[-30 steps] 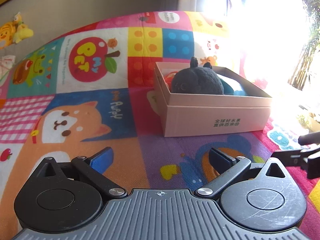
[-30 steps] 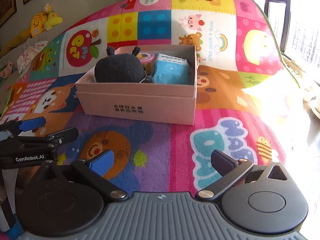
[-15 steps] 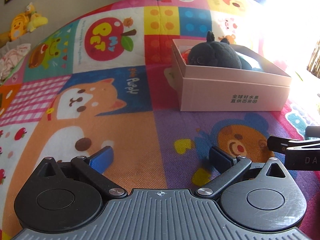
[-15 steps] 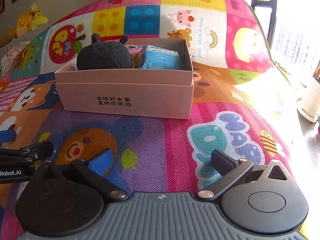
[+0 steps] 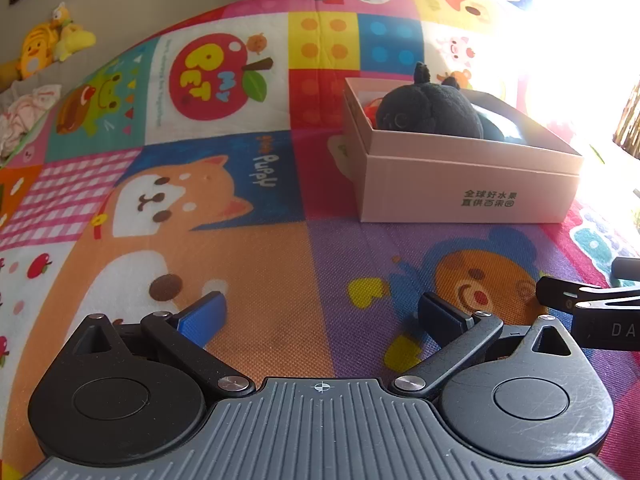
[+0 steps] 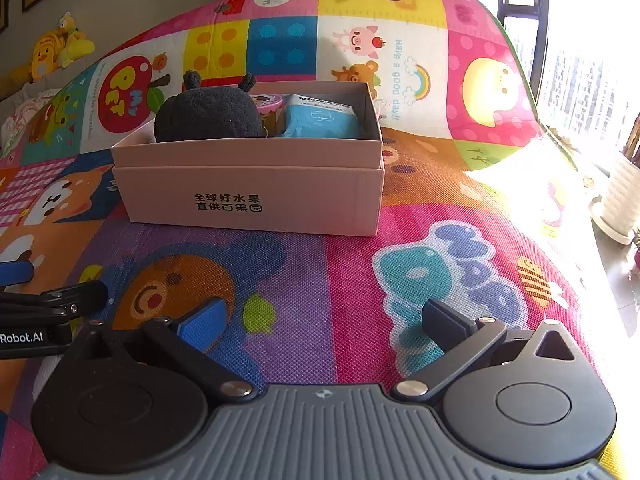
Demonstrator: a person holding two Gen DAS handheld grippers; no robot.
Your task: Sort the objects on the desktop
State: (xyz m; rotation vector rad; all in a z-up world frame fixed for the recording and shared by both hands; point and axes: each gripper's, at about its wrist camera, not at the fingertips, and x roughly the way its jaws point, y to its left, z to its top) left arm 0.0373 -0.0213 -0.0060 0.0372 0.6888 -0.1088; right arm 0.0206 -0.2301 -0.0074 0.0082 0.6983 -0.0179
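Observation:
A pink cardboard box [image 6: 248, 196] [image 5: 468, 188] with dark printed characters sits on the colourful play mat. Inside it lie a black plush toy [image 6: 208, 114] [image 5: 428, 110], a pink-lidded small tub [image 6: 269, 103] and a blue packet [image 6: 320, 118]. My right gripper [image 6: 322, 320] is open over the mat, in front of the box, with nothing between its fingers. My left gripper [image 5: 320, 318] is also open and empty, nearer than the box and to its left. Each gripper's tip shows at the edge of the other's view.
The cartoon-printed mat [image 5: 168, 208] covers the whole surface. Yellow plush toys [image 5: 44, 46] and crumpled cloth [image 5: 24, 112] lie by the far left wall. A window and a white plant pot [image 6: 618, 200] stand at the right, with strong glare.
Both grippers have backed away from the box and stay open. In the left wrist view the box has shifted to the right and sits farther off.

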